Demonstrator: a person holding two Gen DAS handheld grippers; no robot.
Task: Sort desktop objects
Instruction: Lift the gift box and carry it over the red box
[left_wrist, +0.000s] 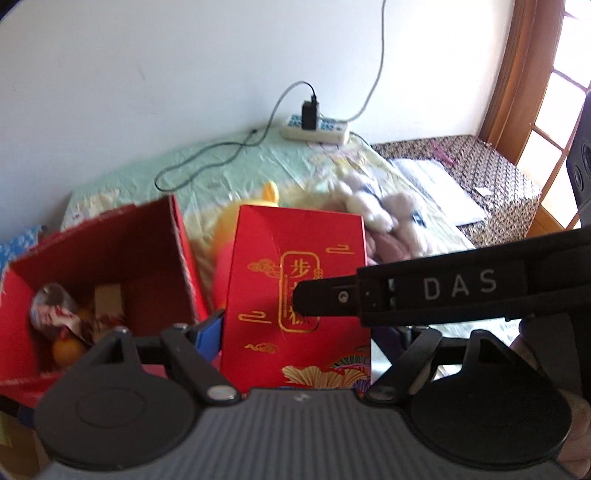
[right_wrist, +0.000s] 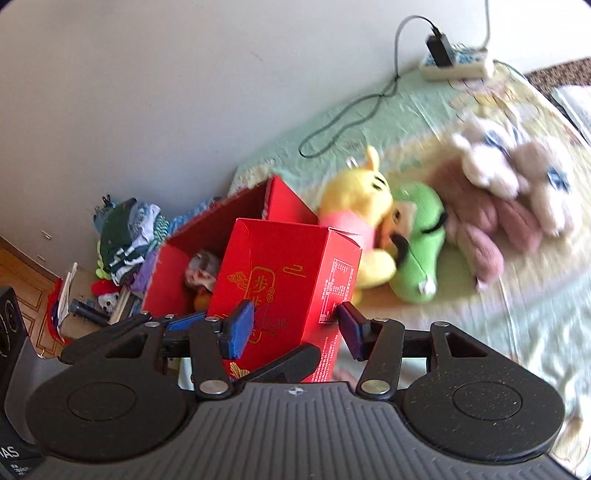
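**Red carton held between both sets of jaws**

I see the red gift carton (right_wrist: 284, 280) upright between my right gripper's (right_wrist: 295, 325) jaws, blue pads at both of its sides; whether they press it I cannot tell. My left gripper (left_wrist: 295, 332) stands wide, the carton filling its gap. Just left of the jaws sits the open red box (left_wrist: 110, 266). Beyond and right, plush toys (right_wrist: 424, 229) lie on the bench (right_wrist: 498, 332).
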